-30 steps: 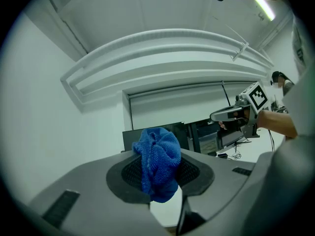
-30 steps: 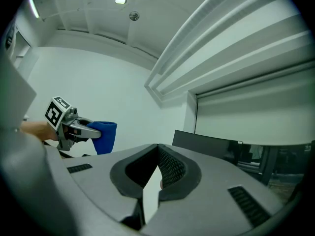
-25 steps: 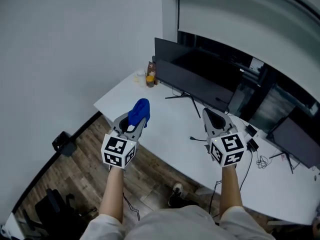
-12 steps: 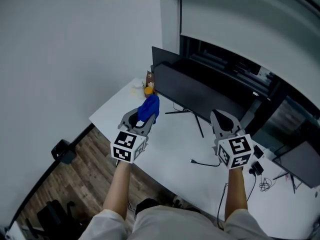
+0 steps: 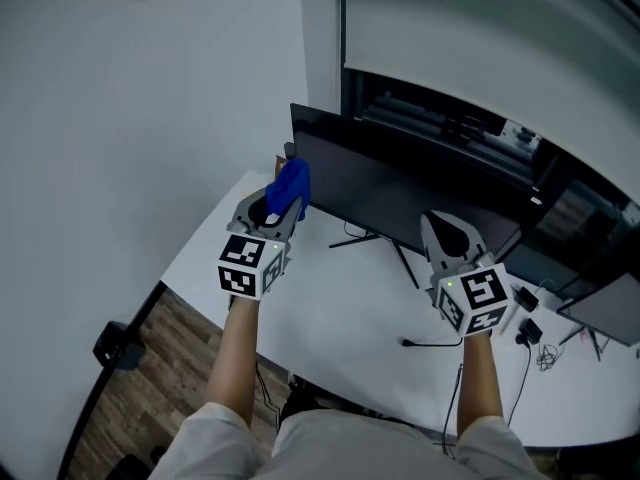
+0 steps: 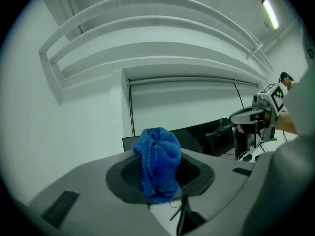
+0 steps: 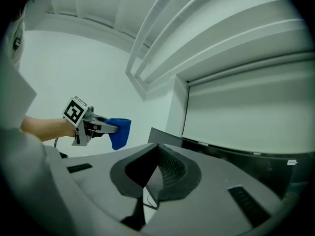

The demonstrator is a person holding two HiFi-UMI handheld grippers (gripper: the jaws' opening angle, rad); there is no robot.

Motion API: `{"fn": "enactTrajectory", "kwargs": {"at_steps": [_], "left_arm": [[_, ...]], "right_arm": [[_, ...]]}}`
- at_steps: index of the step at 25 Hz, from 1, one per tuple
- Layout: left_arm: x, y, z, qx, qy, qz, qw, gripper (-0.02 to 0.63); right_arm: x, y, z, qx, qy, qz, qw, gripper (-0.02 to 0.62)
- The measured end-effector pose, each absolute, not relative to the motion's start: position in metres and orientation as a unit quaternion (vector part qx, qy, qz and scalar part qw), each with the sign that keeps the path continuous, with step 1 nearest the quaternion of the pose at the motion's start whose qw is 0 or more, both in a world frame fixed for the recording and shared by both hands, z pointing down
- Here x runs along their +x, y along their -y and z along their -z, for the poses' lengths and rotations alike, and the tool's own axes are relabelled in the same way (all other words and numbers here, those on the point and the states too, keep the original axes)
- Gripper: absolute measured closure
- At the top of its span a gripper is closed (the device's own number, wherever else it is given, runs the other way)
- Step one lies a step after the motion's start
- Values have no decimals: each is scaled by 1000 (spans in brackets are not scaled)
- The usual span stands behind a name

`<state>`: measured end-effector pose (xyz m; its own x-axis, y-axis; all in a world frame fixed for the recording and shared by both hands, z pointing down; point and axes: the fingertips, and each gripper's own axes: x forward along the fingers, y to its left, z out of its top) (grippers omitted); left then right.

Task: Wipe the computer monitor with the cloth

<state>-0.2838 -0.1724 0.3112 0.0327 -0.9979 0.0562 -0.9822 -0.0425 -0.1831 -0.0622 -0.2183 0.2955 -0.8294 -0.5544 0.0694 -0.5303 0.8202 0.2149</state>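
The black computer monitor (image 5: 400, 198) stands on its thin-legged stand at the back of the white desk (image 5: 330, 298). My left gripper (image 5: 280, 200) is shut on a bunched blue cloth (image 5: 291, 186), held up by the monitor's upper left corner. In the left gripper view the cloth (image 6: 158, 163) bulges out between the jaws, with the monitor (image 6: 197, 134) beyond. My right gripper (image 5: 447, 230) hovers in front of the screen's lower right part, jaws together and holding nothing. From the right gripper view, the left gripper (image 7: 101, 127) and cloth (image 7: 119, 132) show at the left.
A black cable (image 5: 435, 343) lies on the desk below my right gripper. A second monitor (image 5: 605, 313) and small cable clutter (image 5: 530, 333) sit at the right. Wood floor (image 5: 150, 368) with a dark object (image 5: 115, 346) lies left of the desk. A white wall lies to the left.
Both grippers have risen and moved forward toward the monitor. The left one has carried the cloth from over the desk's front edge up to the screen's left corner.
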Motion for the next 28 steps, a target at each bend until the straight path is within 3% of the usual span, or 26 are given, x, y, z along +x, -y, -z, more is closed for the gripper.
{"fn": "enactTrajectory", "kwargs": {"at_steps": [7, 16, 19, 28], "left_arm": [[-366, 251, -290, -747, -655, 91, 69, 471], [-434, 341, -244, -746, -642, 129, 124, 471], [-438, 368, -246, -752, -632, 146, 120, 471], [-404, 403, -270, -797, -588, 126, 58, 471]], "right_arm": [[-126, 252, -293, 349, 932, 72, 70, 583], [-151, 274, -296, 408, 911, 43, 44, 581], [-151, 276, -295, 411, 911, 28, 20, 580], [-124, 275, -306, 438, 898, 25, 43, 581]]}}
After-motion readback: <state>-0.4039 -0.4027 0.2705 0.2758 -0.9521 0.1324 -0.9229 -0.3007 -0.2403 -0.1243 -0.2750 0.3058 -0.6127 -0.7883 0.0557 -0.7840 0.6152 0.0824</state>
